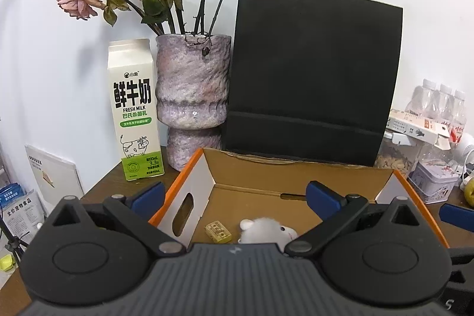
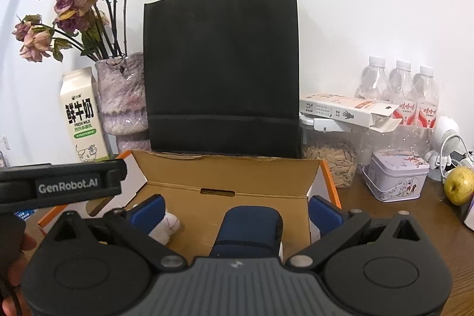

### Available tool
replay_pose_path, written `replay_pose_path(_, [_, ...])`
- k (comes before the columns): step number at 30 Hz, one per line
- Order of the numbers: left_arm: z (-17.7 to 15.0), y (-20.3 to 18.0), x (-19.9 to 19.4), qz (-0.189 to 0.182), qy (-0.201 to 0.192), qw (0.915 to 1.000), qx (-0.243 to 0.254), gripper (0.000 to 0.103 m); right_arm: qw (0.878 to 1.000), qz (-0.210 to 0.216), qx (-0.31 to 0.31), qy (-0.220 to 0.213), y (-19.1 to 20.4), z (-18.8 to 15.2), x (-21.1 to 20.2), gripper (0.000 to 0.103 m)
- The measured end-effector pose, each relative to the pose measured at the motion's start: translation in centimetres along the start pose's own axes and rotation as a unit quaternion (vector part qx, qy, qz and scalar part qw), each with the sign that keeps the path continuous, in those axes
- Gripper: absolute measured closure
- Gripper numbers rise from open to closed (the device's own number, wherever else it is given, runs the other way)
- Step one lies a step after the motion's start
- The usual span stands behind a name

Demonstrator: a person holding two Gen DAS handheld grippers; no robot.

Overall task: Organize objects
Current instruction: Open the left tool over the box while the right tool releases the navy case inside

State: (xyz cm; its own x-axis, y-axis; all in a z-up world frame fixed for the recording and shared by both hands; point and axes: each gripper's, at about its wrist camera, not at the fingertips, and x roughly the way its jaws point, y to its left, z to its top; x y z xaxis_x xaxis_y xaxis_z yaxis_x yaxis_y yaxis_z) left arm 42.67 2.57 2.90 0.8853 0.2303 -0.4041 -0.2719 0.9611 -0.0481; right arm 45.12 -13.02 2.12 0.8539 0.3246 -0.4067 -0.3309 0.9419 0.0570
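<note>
An open cardboard box with orange edges (image 1: 251,168) (image 2: 225,171) sits on the brown table in front of me. Inside it lie a white plush toy (image 1: 266,230) (image 2: 167,225), a small yellow block (image 1: 218,231) and a dark blue case (image 2: 251,230). My left gripper (image 1: 235,196) is open and empty above the box's near side, the plush just below it. My right gripper (image 2: 235,211) is open, its fingers either side of the blue case and apart from it. The left gripper's body (image 2: 59,182) shows in the right wrist view.
Behind the box stand a black paper bag (image 1: 314,73) (image 2: 220,70), a purple vase of dried roses (image 1: 192,96) and a milk carton (image 1: 134,108). To the right are water bottles (image 2: 400,91), a seed jar (image 2: 331,159), a tin (image 2: 397,175) and a yellow-green fruit (image 2: 459,185).
</note>
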Motion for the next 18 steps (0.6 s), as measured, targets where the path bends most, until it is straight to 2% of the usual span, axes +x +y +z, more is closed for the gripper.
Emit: replay_pose_path(18, [0.7,0.8,-4.5,-0.011,-0.018,0.9998,-0.006,0.000,1.000,-0.003,-0.012,-0.015,-0.2,0.3,-4.5,0.000])
